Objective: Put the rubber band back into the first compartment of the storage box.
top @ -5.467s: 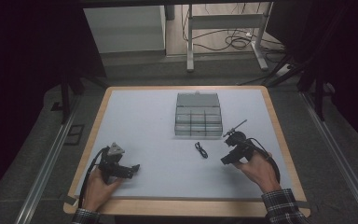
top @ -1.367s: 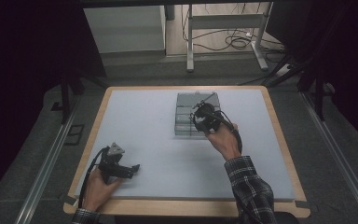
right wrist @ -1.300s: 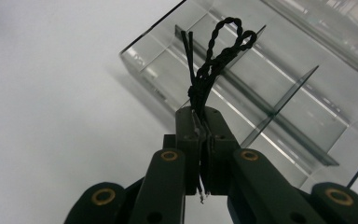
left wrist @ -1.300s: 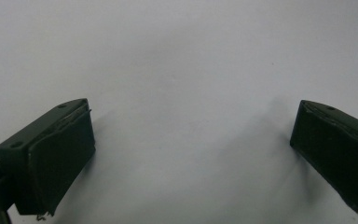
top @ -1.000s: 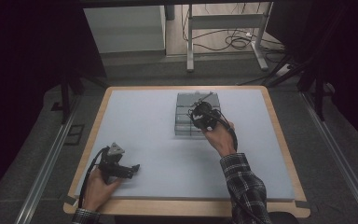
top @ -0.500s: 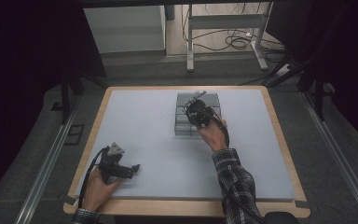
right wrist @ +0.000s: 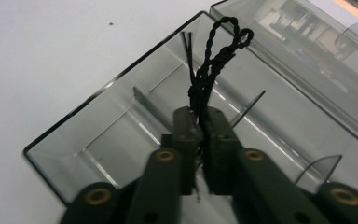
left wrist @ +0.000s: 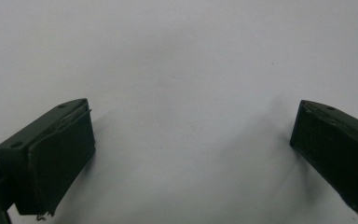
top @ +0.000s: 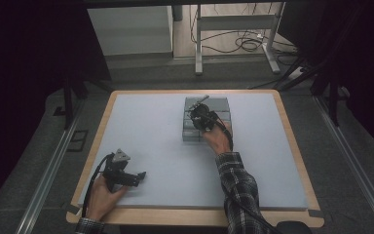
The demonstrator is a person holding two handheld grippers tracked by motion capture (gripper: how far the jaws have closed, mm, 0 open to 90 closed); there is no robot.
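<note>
The right gripper [right wrist: 199, 140] is clamped on a black twisted cord [right wrist: 213, 58], its jaws pinching the lower end while the looped end sticks up toward the top centre of the right gripper view. Just beyond the loops lies a clear plastic compartment box [right wrist: 98, 128], lid open, thin dividers splitting it into cells. In the high view this gripper [top: 200, 116] sits over that box [top: 189, 135] at upper centre of the white table mat [top: 146, 126].

To finish the drop well, I'd judge the cord should be lowered until its loops are inside one cell, clear of the dividers, before the jaws part; letting go high risks it springing across a wall.

The left gripper [top: 137, 177] rests at the lower left, jaws wide apart over bare mat, holding nothing.
</note>
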